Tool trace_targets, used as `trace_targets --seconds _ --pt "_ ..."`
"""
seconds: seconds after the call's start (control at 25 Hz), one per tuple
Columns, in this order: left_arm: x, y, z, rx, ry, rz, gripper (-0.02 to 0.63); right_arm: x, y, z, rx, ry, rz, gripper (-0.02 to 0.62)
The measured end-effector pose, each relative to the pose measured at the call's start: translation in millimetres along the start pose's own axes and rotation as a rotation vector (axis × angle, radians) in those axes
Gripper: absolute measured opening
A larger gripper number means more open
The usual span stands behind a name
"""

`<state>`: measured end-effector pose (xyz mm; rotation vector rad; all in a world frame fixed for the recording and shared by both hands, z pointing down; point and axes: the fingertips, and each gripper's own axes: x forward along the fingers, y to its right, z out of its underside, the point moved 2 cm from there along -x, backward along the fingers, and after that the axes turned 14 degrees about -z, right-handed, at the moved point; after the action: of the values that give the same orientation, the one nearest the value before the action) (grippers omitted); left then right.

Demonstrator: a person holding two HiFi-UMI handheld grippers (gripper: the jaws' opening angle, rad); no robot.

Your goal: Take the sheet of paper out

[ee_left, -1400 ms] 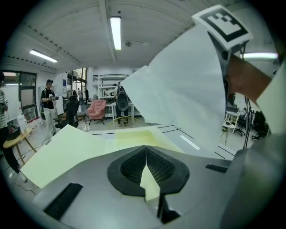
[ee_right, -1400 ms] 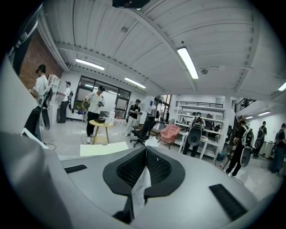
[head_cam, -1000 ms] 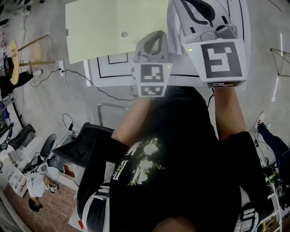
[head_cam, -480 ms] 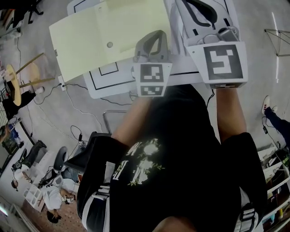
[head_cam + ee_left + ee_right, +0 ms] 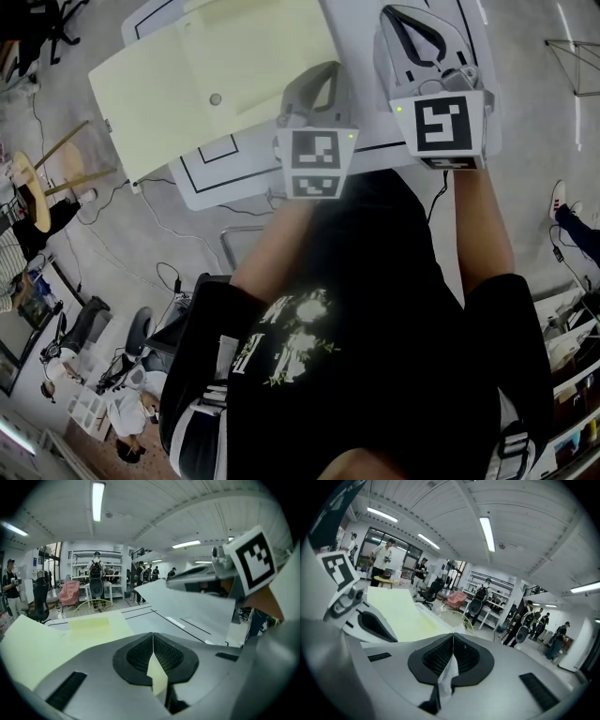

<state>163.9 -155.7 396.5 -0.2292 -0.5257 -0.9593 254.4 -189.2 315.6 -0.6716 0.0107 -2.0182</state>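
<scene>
A pale yellow folder (image 5: 178, 84) hangs over the table's left part, and my left gripper (image 5: 317, 80) is shut on its right edge. In the left gripper view a strip of that yellow folder (image 5: 157, 679) sits pinched between the shut jaws of the left gripper (image 5: 153, 645). My right gripper (image 5: 419, 36) is held to the right, a little farther out. It is shut on the edge of a white sheet of paper (image 5: 448, 676), which spreads wide in the left gripper view as the sheet (image 5: 187, 607). The right gripper (image 5: 453, 645) looks past the folder (image 5: 401, 613).
Below both grippers is a white table (image 5: 225, 173) marked with black lines. Cables (image 5: 159, 211), a round wooden stool (image 5: 37, 183) and chairs stand on the grey floor to the left. Several people stand by shelves (image 5: 96, 573) in the room behind.
The yellow folder has swung left and lower in the head view, away from the right gripper. The right gripper has drawn back a little and looks smaller. Both stay shut.
</scene>
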Motion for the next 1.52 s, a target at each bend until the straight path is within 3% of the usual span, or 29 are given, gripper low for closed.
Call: trace_targets --seconds 0.48,0.92,1.28,1.4,1.52 --pt "5.0 11.0 15.4 0.043 -0.058 0.027 0.003 31.9 -19.5 81.6 0.060 -0.063 -0.103 0.003" --pt "6.6 12.9 24.7 0.101 -0.094 0.037 0.003 59.2 -34.0 138.9 0.244 -0.116 -0.245 0.005" --pt "8.2 20.0 25.0 0.124 -0.102 0.052 0.003 62.8 -40.3 147.8 0.251 -0.130 -0.310 0.006" --pt "6.9 18.0 24.4 0.127 -0.100 0.046 0.003 62.2 -42.0 144.7 0.254 -0.115 -0.317 0.051" --pt "4.0 18.0 21.2 0.123 -0.092 0.043 0.003 56.7 -40.4 135.4 0.268 -0.083 -0.299 0.055"
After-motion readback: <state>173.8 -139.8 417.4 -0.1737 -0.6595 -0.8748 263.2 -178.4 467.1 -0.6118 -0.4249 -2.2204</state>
